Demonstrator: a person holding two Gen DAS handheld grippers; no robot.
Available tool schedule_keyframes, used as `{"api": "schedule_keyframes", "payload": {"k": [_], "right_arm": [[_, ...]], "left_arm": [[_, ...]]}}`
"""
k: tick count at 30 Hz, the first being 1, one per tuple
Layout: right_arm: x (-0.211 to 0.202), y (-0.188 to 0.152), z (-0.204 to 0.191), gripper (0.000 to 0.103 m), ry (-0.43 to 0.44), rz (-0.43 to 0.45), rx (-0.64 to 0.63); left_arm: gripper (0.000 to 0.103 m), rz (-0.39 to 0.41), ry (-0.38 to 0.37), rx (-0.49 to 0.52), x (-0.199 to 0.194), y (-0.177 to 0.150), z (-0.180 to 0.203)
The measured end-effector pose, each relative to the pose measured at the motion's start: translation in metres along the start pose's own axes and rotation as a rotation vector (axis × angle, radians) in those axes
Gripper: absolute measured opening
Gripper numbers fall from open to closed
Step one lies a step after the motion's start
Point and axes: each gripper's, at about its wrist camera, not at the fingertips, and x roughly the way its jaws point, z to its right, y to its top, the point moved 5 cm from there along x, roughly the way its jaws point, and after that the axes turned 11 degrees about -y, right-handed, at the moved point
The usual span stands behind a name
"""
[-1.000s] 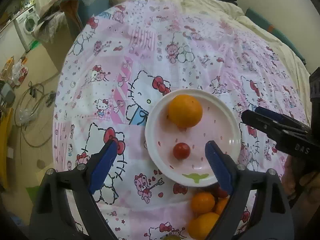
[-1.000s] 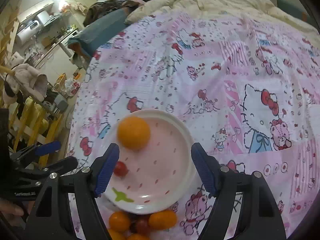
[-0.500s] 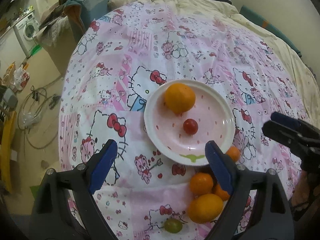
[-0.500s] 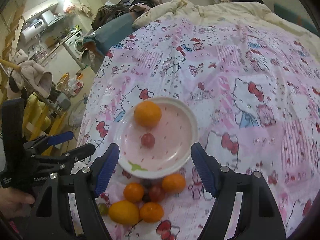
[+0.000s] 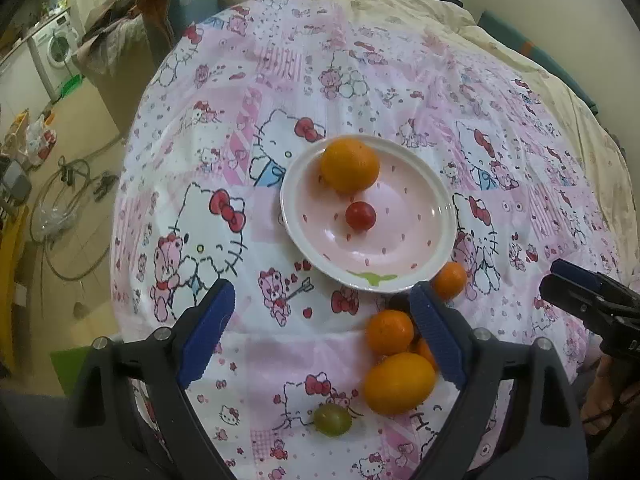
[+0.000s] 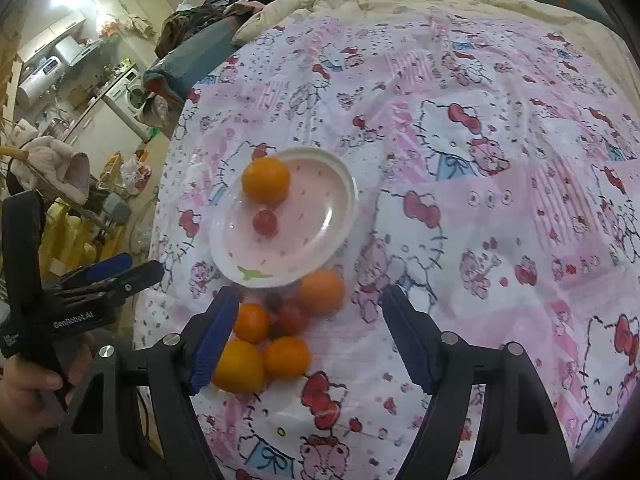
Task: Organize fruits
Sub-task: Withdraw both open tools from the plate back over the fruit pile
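Both grippers have drawn back from the plate since a second ago: it sat between the fingers then and now lies ahead of the tips, with more of the loose fruit pile in view.

Left gripper: fingers apart, nothing between the pads. It hangs over the pink patterned bedsheet near the bed's edge. Its right finger covers part of the pile.

Right gripper: fingers apart, nothing clamped. The pile lies under and just ahead of its left finger.

Plate: pink with a white rim, resting on the bedsheet. On it, one large orange toward the far rim and one cherry tomato near the middle, close to each other; contact cannot be judged.

Loose fruit on the sheet just beside the plate's near rim:
- small orange at the rim, touching or nearly so
- mandarin and bigger orange clustered together
- green grape a little apart, nearest the camera
- dark red fruits wedged in the middle of the cluster, seen in the right wrist view

A hand grips the left gripper's handle at the left edge of the right wrist view.
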Motion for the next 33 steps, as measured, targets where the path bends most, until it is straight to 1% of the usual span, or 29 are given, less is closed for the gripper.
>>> {"api": "schedule_keyframes", "payload": {"k": [4, 8, 11, 12, 14, 18, 24, 26, 28, 30, 32, 33], "right_arm": [[0.001, -0.007, 0.007, 0.077, -0.012, -0.006, 0.026], [0.008, -0.012, 0.016, 0.077, -0.034, -0.014, 0.066], [0.014, -0.014, 0.022, 0.077, -0.053, -0.023, 0.082], [0.017, -0.015, 0.023, 0.077, -0.057, -0.030, 0.087], [0.023, -0.017, 0.026, 0.077, -0.066, -0.043, 0.089], [0.029, -0.020, 0.030, 0.077, -0.078, -0.060, 0.110], [0.029, -0.018, 0.036, 0.077, -0.080, -0.057, 0.133], [0.030, -0.017, 0.039, 0.077, -0.080, -0.056, 0.142], [0.031, -0.016, 0.041, 0.077, -0.084, -0.060, 0.149], [0.033, -0.016, 0.044, 0.077, -0.086, -0.066, 0.162], [0.034, -0.016, 0.045, 0.077, -0.088, -0.070, 0.168], [0.034, -0.016, 0.045, 0.077, -0.086, -0.072, 0.170]], "left_arm": [[0.087, -0.001, 0.000, -0.006, 0.001, -0.003, 0.001], [0.087, 0.006, 0.030, 0.011, 0.001, -0.005, 0.001], [0.087, 0.007, 0.038, 0.014, 0.003, -0.006, 0.001], [0.087, 0.005, 0.033, 0.007, 0.004, -0.007, 0.001], [0.087, 0.007, 0.000, -0.001, 0.007, -0.009, 0.002], [0.087, 0.002, 0.029, 0.013, 0.010, -0.009, 0.003], [0.087, -0.018, 0.029, -0.007, 0.018, -0.011, 0.000], [0.087, -0.041, 0.022, -0.020, 0.023, -0.014, 0.000], [0.087, -0.096, -0.004, -0.029, 0.032, -0.021, 0.002], [0.087, -0.170, -0.072, -0.042, 0.042, -0.032, 0.010], [0.087, -0.220, -0.110, -0.023, 0.049, -0.041, 0.021], [0.087, -0.248, -0.124, 0.002, 0.053, -0.048, 0.028]]}}
